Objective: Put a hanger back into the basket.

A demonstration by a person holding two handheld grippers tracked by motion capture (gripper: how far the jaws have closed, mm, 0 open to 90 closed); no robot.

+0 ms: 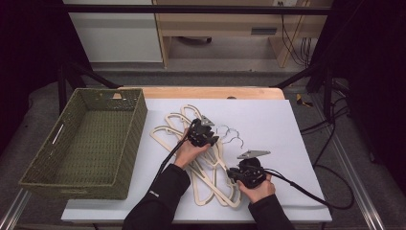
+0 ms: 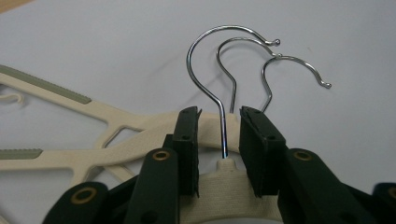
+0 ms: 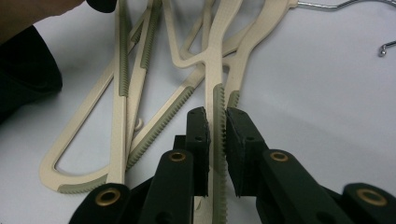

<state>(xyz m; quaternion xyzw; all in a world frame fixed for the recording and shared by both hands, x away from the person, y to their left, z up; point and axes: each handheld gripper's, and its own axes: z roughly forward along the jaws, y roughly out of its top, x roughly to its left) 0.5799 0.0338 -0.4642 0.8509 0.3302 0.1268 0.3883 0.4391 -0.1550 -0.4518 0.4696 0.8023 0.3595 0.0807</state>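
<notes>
Both grippers on the hanger pile, mid-sheet.

White sheet (image 1: 287,124): open room at 1–3 o'clock, right and far edges clear of clutter. Green woven basket (image 1: 86,139) at 9 o'clock, its right wall over the sheet's left edge. Cream hangers (image 1: 210,177) overlap in a pile at centre, chrome hooks (image 2: 219,56) fanned toward 2 o'clock. Left gripper (image 2: 219,135): jaws part-open, straddling one hook's stem at the neck, gaps on both sides, nothing clamped. Right gripper (image 3: 217,135), at 5 o'clock: jaws nearly closed around a ribbed hanger arm; firm grip, cannot tell.
</notes>
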